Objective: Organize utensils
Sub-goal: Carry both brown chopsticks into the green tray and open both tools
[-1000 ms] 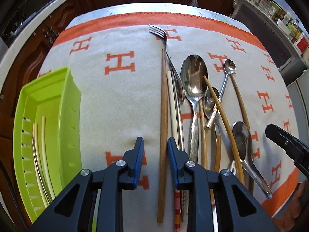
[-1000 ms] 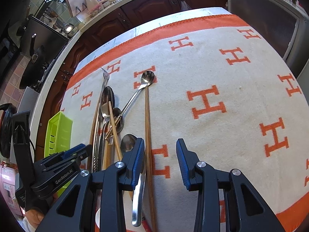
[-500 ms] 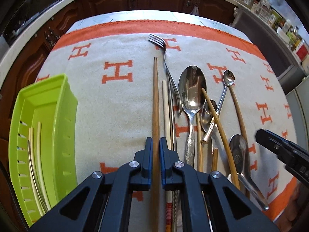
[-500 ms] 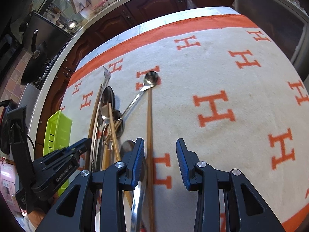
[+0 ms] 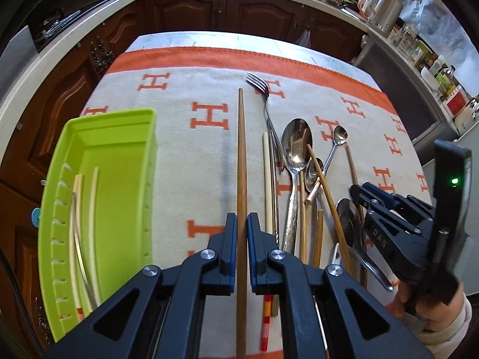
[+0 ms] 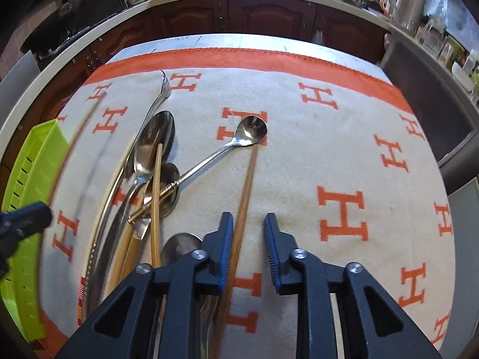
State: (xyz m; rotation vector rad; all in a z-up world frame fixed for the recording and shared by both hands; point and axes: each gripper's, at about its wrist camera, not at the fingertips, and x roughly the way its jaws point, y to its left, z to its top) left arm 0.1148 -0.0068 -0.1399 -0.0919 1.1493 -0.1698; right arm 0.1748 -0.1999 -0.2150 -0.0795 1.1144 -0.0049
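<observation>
The left gripper (image 5: pixel 242 245) pinches a brown chopstick (image 5: pixel 241 155); the right gripper (image 6: pixel 248 251) is closing around another chopstick (image 6: pixel 244 200). The green tray (image 5: pixel 119 119) at 9 o'clock holds a few pale chopsticks (image 5: pixel 78 209); the spoons (image 5: pixel 296 146) and the fork (image 5: pixel 263 89) remain at 3 o'clock.

A brown chopstick (image 5: pixel 241 161) is clamped between two blue pads, lifted above the cloth and pointing away. Just right of it lie a pale chopstick (image 5: pixel 268 179) and a fork (image 5: pixel 263 95), tines far. Next come a large spoon (image 5: pixel 295 149), a small spoon (image 5: pixel 339 136) and crossed wooden chopsticks (image 5: pixel 324 191). The green tray (image 5: pixel 119 119) at the left holds two pale chopsticks (image 5: pixel 78 209).
</observation>
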